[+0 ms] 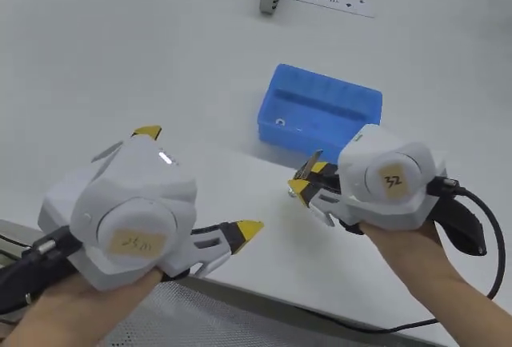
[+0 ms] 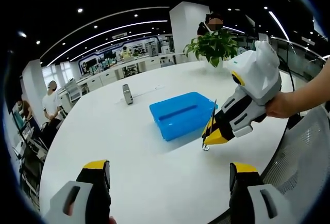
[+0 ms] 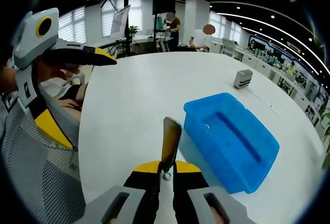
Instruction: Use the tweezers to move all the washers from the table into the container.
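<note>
One "32" sticker (image 1: 392, 180), right claw (image 1: 302, 188)

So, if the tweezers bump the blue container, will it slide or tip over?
The blue container looks low and wide, so it would probably slide rather than tip. It seems thin plastic with one washer visible inside, so likely light; a nudge from the tweezers could shove it across the smooth white table.

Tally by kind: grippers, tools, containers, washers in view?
Grippers: 2, left gripper, right gripper
Tweezers: 1
Blue container: 1
Washers: 2, inside washer, tip washer
Total: 6
</note>
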The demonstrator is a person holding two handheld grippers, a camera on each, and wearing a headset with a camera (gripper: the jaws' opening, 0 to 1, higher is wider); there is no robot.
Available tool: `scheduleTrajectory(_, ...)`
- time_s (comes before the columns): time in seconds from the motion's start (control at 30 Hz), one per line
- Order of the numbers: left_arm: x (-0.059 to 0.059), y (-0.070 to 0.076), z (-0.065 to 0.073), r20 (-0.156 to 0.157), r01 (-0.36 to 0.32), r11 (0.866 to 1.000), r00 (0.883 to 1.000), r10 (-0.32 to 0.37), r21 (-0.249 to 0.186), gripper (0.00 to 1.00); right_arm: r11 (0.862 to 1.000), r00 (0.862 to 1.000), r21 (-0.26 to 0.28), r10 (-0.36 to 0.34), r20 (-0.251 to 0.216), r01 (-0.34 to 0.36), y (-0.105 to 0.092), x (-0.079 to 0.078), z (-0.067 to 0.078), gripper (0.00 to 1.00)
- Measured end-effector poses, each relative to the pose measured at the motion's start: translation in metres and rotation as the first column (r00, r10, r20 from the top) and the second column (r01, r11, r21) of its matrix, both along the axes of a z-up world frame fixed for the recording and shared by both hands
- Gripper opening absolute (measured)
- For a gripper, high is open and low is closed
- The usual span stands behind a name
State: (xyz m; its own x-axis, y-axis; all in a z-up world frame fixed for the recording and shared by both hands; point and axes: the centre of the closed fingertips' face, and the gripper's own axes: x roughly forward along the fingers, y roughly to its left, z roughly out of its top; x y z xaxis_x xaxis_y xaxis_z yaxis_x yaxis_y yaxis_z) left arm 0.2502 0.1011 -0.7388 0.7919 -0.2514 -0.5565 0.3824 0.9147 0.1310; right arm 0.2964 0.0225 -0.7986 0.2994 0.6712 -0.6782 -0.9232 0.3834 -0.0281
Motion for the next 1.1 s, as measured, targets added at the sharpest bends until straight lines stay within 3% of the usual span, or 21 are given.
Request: scheduleTrajectory(1.1,0.0018,0.0026,-0.0018,-0.002,0.004,1.0,1.0,-0.004,0.016,0.97,1.0,1.0,-0.03,0.001,0.012,-0.001,0.0002,0.0074,-0.0031,0.04)
